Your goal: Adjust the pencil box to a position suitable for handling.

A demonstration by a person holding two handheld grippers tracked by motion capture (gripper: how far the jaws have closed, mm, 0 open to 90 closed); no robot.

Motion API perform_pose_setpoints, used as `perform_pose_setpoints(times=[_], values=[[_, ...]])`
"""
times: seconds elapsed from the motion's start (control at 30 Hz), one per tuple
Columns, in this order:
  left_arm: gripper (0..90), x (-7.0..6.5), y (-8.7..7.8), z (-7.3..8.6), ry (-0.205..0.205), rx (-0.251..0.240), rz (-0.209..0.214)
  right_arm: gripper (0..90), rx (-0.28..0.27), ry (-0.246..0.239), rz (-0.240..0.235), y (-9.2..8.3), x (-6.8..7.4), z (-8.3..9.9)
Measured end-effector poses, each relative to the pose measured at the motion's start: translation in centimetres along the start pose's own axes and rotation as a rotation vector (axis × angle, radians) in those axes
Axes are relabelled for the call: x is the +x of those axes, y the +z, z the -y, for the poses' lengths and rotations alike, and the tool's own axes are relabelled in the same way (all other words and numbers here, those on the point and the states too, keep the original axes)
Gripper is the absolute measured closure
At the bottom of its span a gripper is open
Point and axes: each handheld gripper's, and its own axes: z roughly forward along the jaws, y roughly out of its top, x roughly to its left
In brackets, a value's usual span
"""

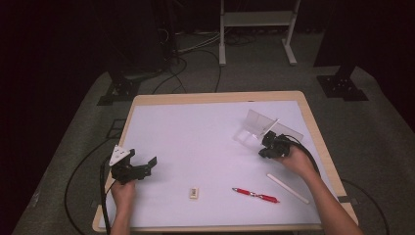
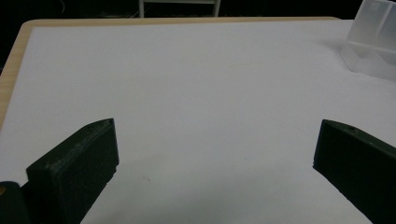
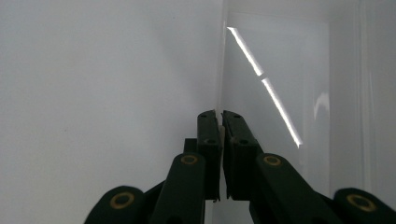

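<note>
The right gripper (image 3: 220, 114) is clamped on the thin wall of the clear plastic box (image 1: 257, 126) just ahead of it. Light, stiff and likely slippery, the box is best pinched at a wall edge. The left gripper (image 2: 215, 140) stands wide apart, empty.

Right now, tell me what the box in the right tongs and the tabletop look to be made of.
Box: looks like clear, frosted plastic; the surface shows through its thin walls and an edge catches a bright glint. The right tongs pinch one wall.
Tabletop: a matte white sheet, without glare, on a pale, probably wooden board, seen at the rim.
</note>
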Motion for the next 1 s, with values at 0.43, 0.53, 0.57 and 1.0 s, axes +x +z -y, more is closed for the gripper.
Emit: perform_pose_setpoints(times=[0.43, 0.53, 0.57, 1.0], values=[[0.0, 0.0, 0.0, 0.0, 0.001, 0.002, 0.0, 85.8, -0.008, -0.066, 0.065, -0.6, 0.5, -0.1], [0.0, 0.0, 0.0, 0.0, 0.002, 0.002, 0.0, 86.1, -0.019, -0.082, 0.081, -1.0, 0.6, -0.1], [0.0, 0.0, 0.0, 0.0, 0.003, 0.003, 0.0, 86.1, -0.022, -0.082, 0.085, -1.2, 0.6, -0.1], [0.0, 0.0, 0.0, 0.0, 0.005, 0.002, -0.001, 85.9, -0.061, -0.174, 0.083, -2.8, 3.0, -1.7]])
